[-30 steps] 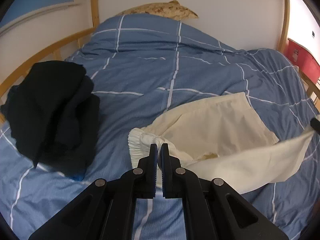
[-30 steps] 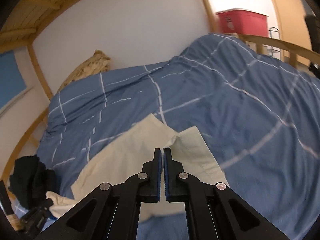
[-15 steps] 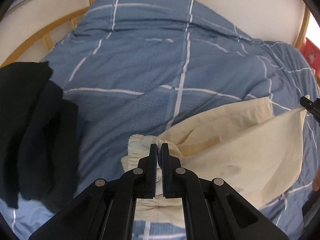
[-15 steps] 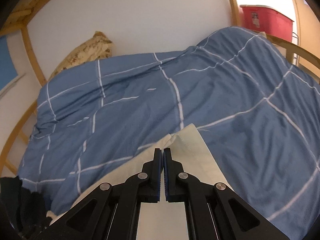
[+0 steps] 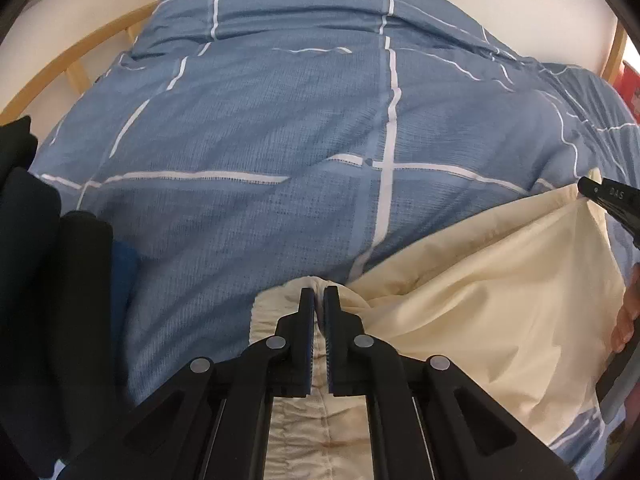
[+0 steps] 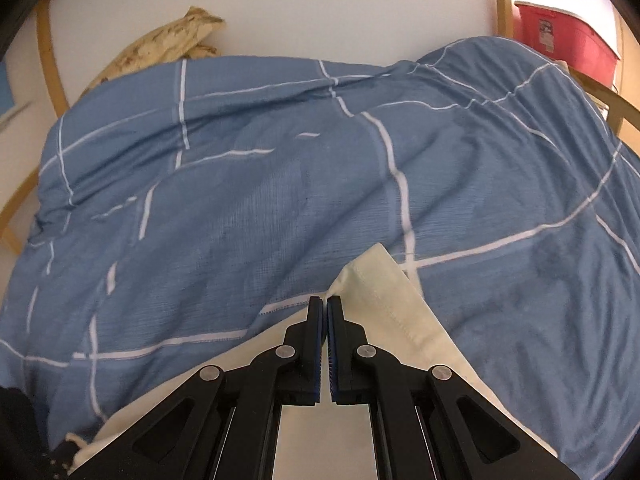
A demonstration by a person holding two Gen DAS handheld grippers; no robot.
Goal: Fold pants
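Note:
Cream pants (image 5: 480, 292) lie folded lengthwise on the blue checked duvet (image 5: 280, 120). My left gripper (image 5: 319, 292) pinches the gathered elastic waistband (image 5: 280, 312) low over the duvet; its jaws are starting to open with the fabric still between them. In the right wrist view my right gripper (image 6: 324, 300) is shut on the stitched leg hem of the pants (image 6: 384, 292), also close to the duvet (image 6: 280, 180). The right gripper's black tip (image 5: 612, 196) shows at the far right of the left wrist view, at the pants' corner.
A pile of dark clothes (image 5: 40, 280) lies at the left edge of the bed. A wooden bed rail (image 5: 80, 52) curves behind it. A patterned pillow (image 6: 168, 44) rests against the white wall, and a red bin (image 6: 564, 36) stands beyond the bed. A hand (image 5: 626, 320) is at the right.
Both grippers have moved forward over the bed and down, carrying the pants with them. The upper layer, which hung in the air, now lies nearly flat on the lower one.

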